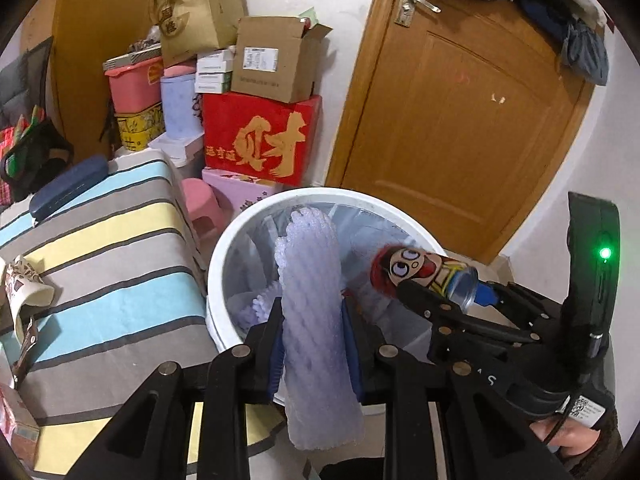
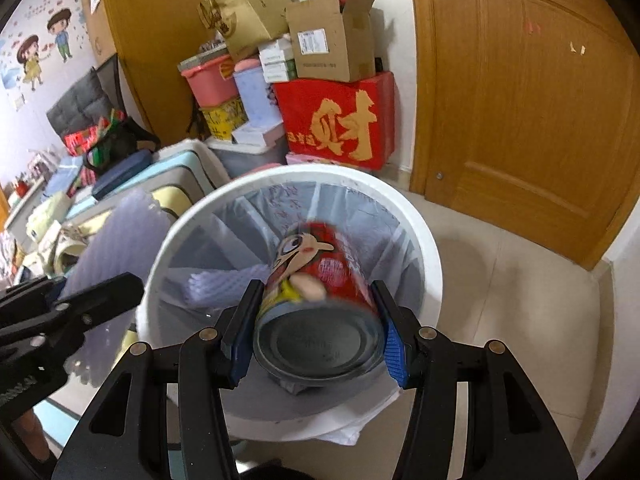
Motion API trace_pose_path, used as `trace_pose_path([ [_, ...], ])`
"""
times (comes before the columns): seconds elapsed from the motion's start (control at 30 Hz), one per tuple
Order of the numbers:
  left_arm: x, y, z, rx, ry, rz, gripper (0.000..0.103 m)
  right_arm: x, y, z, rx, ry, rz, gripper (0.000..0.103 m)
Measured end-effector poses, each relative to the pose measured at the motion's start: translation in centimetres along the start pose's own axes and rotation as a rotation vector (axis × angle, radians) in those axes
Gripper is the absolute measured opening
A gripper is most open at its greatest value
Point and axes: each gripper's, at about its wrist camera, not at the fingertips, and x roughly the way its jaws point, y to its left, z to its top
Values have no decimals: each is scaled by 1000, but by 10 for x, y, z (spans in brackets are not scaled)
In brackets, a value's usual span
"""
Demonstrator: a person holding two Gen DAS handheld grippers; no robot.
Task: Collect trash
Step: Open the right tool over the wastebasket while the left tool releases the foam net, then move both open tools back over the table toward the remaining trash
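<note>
Left gripper point(image 1: 314, 344): clamped on white foam net sleeve point(image 1: 310, 308), held upright at the near rim of the white bin point(image 1: 224, 248). Right gripper point(image 2: 316, 324): gripping red cartoon can point(image 2: 316, 280), tilted over the bin mouth. Bin: plastic-lined, more foam netting inside, beside striped cloth point(image 1: 104, 248)
</note>
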Motion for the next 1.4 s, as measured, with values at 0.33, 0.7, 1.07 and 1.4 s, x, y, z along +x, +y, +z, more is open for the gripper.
trace_pose_path([
  [0.33,-10,10,-4,-7,-20,29,49,-7,3,-2,-13,-38,-19,59],
  [0.7,-49,31,-15,-51,-76,65,49,-18,16,-5,-4,-63,0,59],
  [1.07,-90,54,-38,-82,-127,120,49,-30,44,-8,-29,-100,41,59],
  [1.4,-135,95,-65,-151,-174,207,49,-34,83,-18,-79,-111,108,59],
])
